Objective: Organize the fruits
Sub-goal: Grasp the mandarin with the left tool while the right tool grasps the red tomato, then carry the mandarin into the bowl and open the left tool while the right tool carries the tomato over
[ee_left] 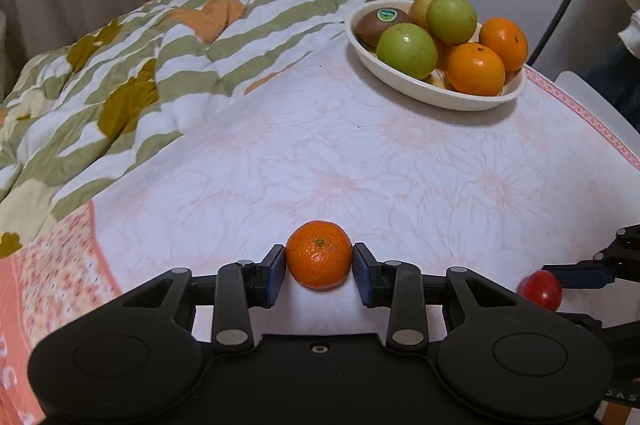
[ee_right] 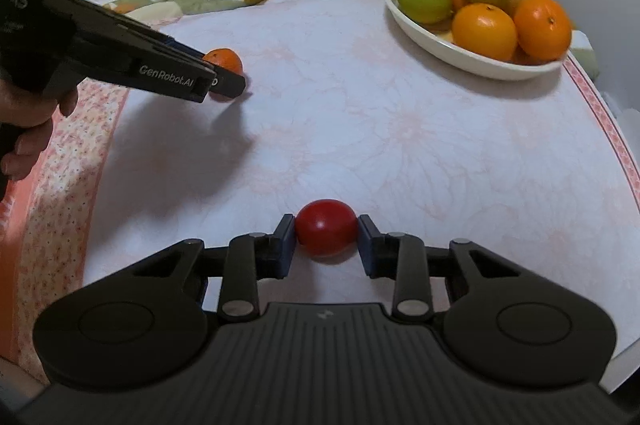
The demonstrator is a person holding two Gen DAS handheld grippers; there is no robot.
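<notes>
The left tool (ee_left: 319,267) is clamping a mandarin (ee_left: 319,254) and the right tool (ee_right: 326,240) a red tomato (ee_right: 325,227), both fruits sitting near the bed's front edge, while the white fruit bowl (ee_right: 472,59) is lying ahead toward the far right corner, nearer the right hand.

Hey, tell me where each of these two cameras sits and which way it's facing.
Left wrist: on the left gripper, looking down along its fingers, shut on the mandarin; the bowl beyond.
Right wrist: on the right gripper, fingers shut on the red fruit; a hand shows left.
Shared: bowl, both fruits, tablecloth.
</notes>
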